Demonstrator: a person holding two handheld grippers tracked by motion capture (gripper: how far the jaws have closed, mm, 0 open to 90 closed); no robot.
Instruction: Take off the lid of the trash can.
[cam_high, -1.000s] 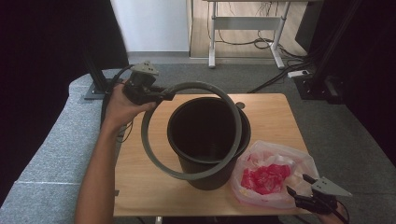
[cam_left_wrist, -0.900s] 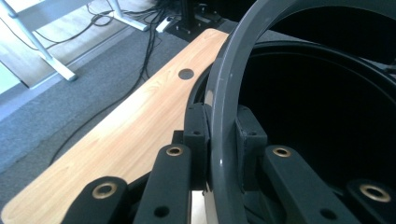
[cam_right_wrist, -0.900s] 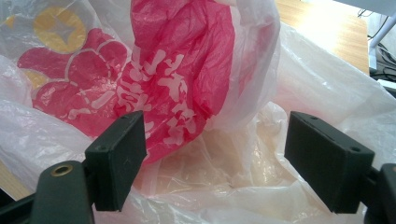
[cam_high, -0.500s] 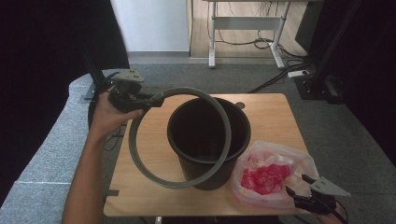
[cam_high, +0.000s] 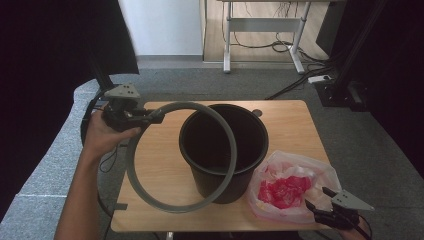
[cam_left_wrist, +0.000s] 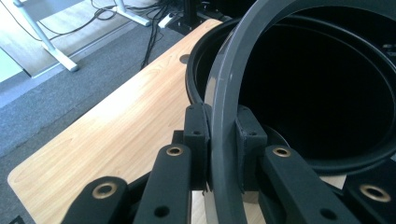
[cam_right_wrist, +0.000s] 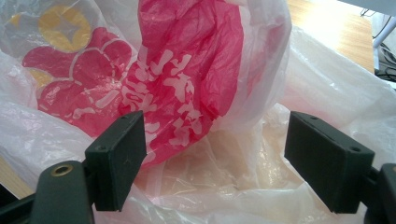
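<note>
A black bin (cam_high: 223, 150) stands open in the middle of the wooden table (cam_high: 155, 165). My left gripper (cam_high: 150, 117) is shut on a grey plastic ring (cam_high: 150, 192), held tilted to the left of the bin, its right arc crossing over the bin's mouth. In the left gripper view the ring (cam_left_wrist: 224, 93) runs up between the pads (cam_left_wrist: 196, 140), with the bin (cam_left_wrist: 322, 93) behind. A crumpled clear plastic bag with red print (cam_high: 290, 192) lies at the front right. My right gripper (cam_high: 320, 200) is open at the bag's near edge; the bag (cam_right_wrist: 187, 93) lies just beyond its open pads (cam_right_wrist: 119, 156).
The table is small, with grey carpet (cam_high: 360, 150) around it. A desk frame with cables (cam_high: 260, 45) stands behind. A grey upholstered edge (cam_high: 50, 170) lies along the left side. Bare table top (cam_high: 295, 125) shows to the right of the bin.
My left gripper has carried the grey ring leftward and off the bin's rim, tilting it beside the bin. The right gripper and the bag have stayed put.
</note>
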